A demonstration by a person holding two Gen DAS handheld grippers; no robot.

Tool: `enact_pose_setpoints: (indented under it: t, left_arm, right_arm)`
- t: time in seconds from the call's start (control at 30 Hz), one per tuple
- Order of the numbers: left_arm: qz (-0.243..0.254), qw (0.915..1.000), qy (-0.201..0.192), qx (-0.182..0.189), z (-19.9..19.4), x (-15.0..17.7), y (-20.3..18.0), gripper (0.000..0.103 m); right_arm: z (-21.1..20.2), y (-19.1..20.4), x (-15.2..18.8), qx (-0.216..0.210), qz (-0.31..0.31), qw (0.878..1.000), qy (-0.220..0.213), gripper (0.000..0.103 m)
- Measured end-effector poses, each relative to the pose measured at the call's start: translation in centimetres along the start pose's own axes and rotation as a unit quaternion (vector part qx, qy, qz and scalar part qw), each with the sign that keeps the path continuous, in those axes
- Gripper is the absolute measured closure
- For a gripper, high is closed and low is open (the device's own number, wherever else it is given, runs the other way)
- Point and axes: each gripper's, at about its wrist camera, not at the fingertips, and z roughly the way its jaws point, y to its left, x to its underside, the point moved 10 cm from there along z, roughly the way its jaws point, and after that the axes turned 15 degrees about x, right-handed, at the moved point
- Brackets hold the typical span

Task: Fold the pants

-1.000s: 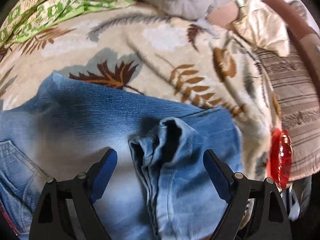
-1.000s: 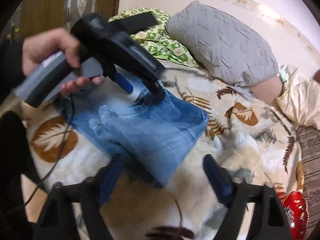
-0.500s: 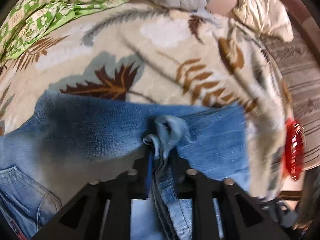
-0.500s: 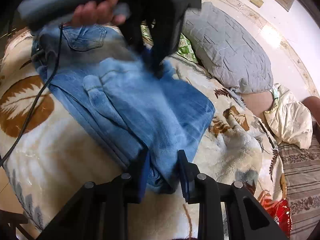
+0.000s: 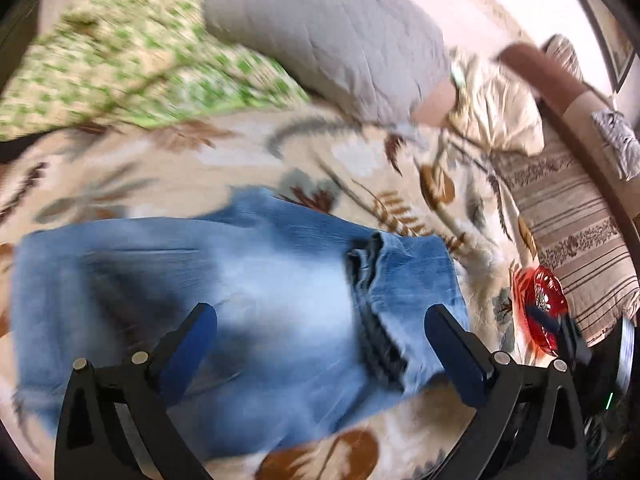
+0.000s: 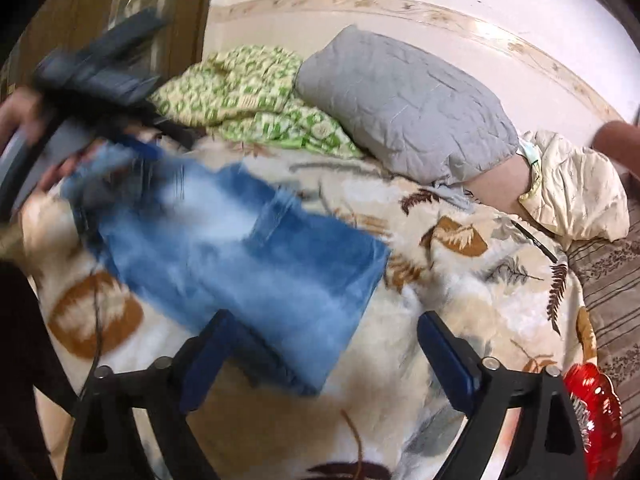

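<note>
Cream blanket (image 5: 248, 168) with brown and grey leaf print spread across a bed, backed by a pale wall (image 6: 400, 12) with a patterned border strip. Folded blue jeans (image 5: 248, 288) lay flat on that blanket, at centre in the left wrist view and from 9 o'clock to centre in the right wrist view. Bunched hem edge (image 5: 368, 256) stood up slightly, just right of centre on the denim.

Left gripper (image 5: 320, 344) hung above the jeans at 6 o'clock, jaws spread wide and opening, blue pads clear of the cloth, nothing pinched. Seen also from the right wrist view at 10 o'clock, blurred, gripped by a hand (image 6: 24, 120) over the far end of the denim.

Right gripper (image 6: 320, 348) sat at 6 o'clock over the near corner of the jeans, jaws likewise parted and opening, the corner of the denim showing between the pads but not squeezed by them.

Grey quilted pillow (image 6: 404, 104) rested at 12 o'clock, with green-and-cream patterned bedding (image 6: 248, 92) beside it toward 11 o'clock. Crumpled cream cloth (image 6: 576, 184) lay at 3 o'clock, striped brown fabric (image 5: 576, 248) near it. Red glossy object (image 6: 592, 416) glinted at 4 o'clock by the blanket's edge; kind could not be told. Thin black cable (image 6: 96, 320) trailed over the blanket at 8 o'clock.
</note>
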Motion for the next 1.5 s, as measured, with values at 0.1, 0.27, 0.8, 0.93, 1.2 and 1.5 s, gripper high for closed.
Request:
enact_pose_setpoints:
  t: [0.1, 0.27, 0.8, 0.93, 1.2, 1.5]
  left_arm:
    - [0.002, 0.9991, -0.035, -0.024, -4.4, 1.3, 0.9, 0.0]
    - [-0.022, 0.9939, -0.088, -0.064, -10.1, 4.0, 3.1, 0.0]
    - [-0.27, 0.9392, -0.209, 0.034, -8.1, 10.6, 16.8, 0.0]
    - [-0.279, 0.9302, -0.236, 0.035, -7.4, 8.4, 18.4, 0.0]
    - [-0.26, 0.9302, -0.255, 0.045, -7.4, 8.4, 18.6, 0.011]
    - [-0.244, 0.9306, -0.273, 0.008, -7.9, 10.2, 19.2, 0.067]
  right_arm:
    - [-0.1, 0.1, -2.6, -0.031, 0.02, 0.999, 0.004, 0.0]
    - [-0.6, 1.9, -7.6, -0.093, 0.045, 0.995, 0.0, 0.0]
    - [-2.4, 11.0, -15.7, -0.171, -0.009, 0.985, 0.006, 0.0]
    - [-2.3, 12.0, -16.2, -0.171, -0.015, 0.985, 0.019, 0.0]
    - [-1.9, 15.9, -20.0, -0.19, -0.03, 0.981, 0.041, 0.0]
    - [1.6, 26.9, -23.0, -0.206, -0.13, 0.963, 0.115, 0.003]
